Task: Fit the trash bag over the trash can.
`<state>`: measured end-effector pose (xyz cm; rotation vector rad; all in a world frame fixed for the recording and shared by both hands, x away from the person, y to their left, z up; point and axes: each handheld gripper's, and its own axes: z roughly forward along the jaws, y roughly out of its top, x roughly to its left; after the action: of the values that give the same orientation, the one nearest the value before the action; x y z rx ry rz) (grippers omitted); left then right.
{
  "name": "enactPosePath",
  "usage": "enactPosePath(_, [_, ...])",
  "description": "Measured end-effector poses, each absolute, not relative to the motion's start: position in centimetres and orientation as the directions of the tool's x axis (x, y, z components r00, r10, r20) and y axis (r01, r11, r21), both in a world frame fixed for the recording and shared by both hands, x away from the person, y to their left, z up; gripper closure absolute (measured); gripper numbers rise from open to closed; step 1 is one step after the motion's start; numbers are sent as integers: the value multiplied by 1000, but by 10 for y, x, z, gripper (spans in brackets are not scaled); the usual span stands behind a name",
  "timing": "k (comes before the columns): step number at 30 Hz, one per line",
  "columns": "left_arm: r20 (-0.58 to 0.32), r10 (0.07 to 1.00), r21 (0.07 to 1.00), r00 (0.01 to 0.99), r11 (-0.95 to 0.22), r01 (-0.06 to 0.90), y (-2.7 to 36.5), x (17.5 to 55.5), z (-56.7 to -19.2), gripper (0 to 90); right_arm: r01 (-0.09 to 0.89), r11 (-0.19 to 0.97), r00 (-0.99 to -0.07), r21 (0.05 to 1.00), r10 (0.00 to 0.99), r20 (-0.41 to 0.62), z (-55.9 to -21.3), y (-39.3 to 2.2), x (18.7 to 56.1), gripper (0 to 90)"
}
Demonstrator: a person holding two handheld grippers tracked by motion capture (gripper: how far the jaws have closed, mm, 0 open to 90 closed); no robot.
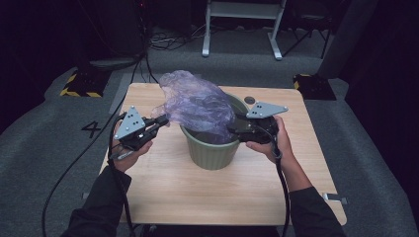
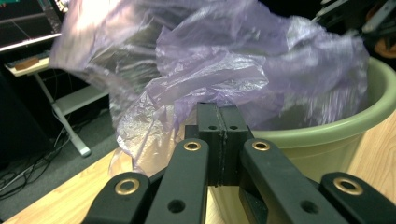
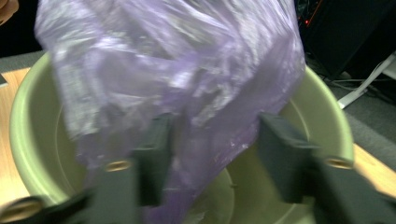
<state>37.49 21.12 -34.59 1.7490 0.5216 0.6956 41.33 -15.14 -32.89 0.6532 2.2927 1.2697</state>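
left gripper: jaws pressed together, pinching an edge of the purple plastic bag just outside the green bucket rim. right gripper: jaws spread, straddling bag film above the bucket interior, nothing clamped. the bag billows mostly above the bucket, its lower part dipping inside. judged status: lining is begun; the bag mouth is not yet opened or folded over the rim.

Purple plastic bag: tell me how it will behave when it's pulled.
The purple plastic bag looks thin and crumpled, so it will probably flop and billow. It seems very light, likely following the shut left gripper wherever that moves. It drapes into the green pot, so its film may catch on the rim.
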Motion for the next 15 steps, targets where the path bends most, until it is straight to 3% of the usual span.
enactPosePath(5, [216, 613, 954, 760, -299, -31, 200, 365, -345, 896, 165, 407, -803, 898, 585, -117, -329, -158, 404, 252])
enactPosePath(15, [247, 461, 932, 852, -353, -79, 159, 343, -355, 896, 80, 322, -785, 943, 603, -140, -307, -167, 381, 241])
